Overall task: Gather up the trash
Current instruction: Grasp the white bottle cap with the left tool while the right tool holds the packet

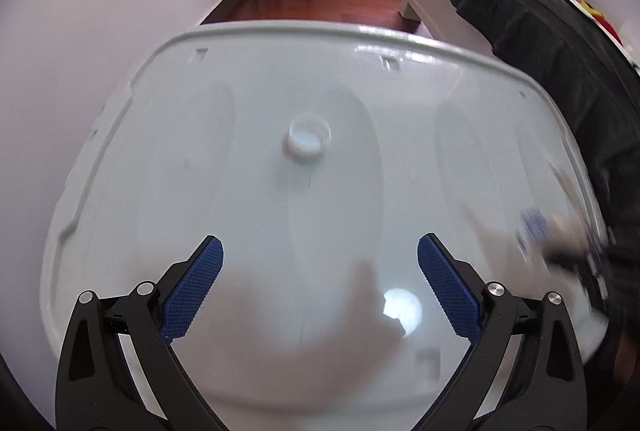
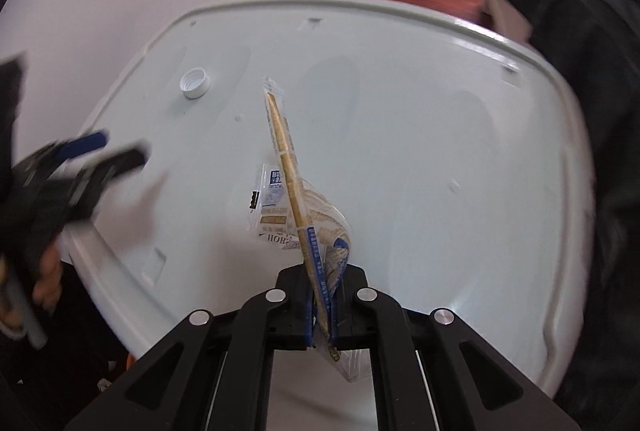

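- Right gripper [image 2: 322, 305] clenched on a clear snack wrapper [image 2: 304, 207], which rises toward 12 o'clock above the white tray table [image 2: 440, 151].
- Left gripper [image 1: 320, 283] released, empty.
- White bottle cap [image 1: 307, 140] lies at its 12 o'clock, apart.

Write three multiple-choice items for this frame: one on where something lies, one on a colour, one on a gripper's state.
1. Where does the bottle cap lie?
A. on the white tabletop
B. on the wooden floor
C. between the left pads

2. What colour are the pads of the left hand-held gripper?
A. red
B. blue
C. green

3. How is the right hand-held gripper?
A. wide open, nothing in it
B. shut on the bottle cap
C. shut on the clear printed wrapper

Key: 1 A, the cap sits alone, open side up, on the tabletop. 2 B, both textured pads are blue. 3 C, the wrapper is pinched between its closed fingers.
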Available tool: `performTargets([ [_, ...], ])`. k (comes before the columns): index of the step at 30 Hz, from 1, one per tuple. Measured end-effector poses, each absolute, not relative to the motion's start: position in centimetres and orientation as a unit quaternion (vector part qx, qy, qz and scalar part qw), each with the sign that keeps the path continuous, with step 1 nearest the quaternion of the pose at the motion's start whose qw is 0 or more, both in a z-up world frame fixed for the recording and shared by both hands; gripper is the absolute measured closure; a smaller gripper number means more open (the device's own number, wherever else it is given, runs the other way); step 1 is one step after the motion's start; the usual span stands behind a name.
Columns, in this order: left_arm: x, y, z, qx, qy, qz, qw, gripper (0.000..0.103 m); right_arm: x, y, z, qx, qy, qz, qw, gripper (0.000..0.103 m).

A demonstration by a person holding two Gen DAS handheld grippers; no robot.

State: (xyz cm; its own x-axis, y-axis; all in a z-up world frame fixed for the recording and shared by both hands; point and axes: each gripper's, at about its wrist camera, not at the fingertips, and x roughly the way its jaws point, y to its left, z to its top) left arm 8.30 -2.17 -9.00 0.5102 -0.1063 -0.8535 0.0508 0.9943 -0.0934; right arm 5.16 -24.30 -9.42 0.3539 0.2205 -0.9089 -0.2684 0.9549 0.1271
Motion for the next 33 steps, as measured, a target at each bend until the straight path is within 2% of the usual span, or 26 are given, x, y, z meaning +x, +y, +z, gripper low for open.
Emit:
performTargets([
  [7, 12.9, -2.1, -10.4, -0.058, 0.498, -0.029, 0.865, 0.008, 2.5, -25.6, -8.0, -0.008, 0.515, 0.148, 0.845, 0.098],
  [17, 15.9, -3.7, -12.4, 0.021, 0.489, -0.006, 0.872, 0.010, 2.5, -25.7, -7.6, 0.002, 0.510, 0.163, 0.844, 0.098],
  [18, 15.9, -3.7, -12.3, 0.020, 0.483, -0.010, 0.875, 0.014, 2.5, -25.6, -7.6, 0.003, 0.510, 0.165, 0.844, 0.098],
  [20, 15.8, -3.7, -12.3, 0.026, 0.469, -0.013, 0.883, 0.030, 2.6, -25.6, -7.5, 0.004, 0.509, 0.165, 0.845, 0.098],
  [22, 15.7, -4.2, -12.0, 0.037, 0.462, -0.026, 0.886, 0.058, 2.5, -25.6, -7.4, 0.005, 0.508, 0.164, 0.845, 0.098],
  [24, 15.7, -4.8, -11.8, 0.055, 0.457, -0.026, 0.887, 0.072, 2.8, -25.7, -7.4, 0.005, 0.508, 0.161, 0.846, 0.098],
  [33, 15.8, -4.7, -11.8, 0.056, 0.455, -0.023, 0.889, 0.072, 2.9, -25.9, -7.5, 0.007, 0.508, 0.159, 0.846, 0.098],
])
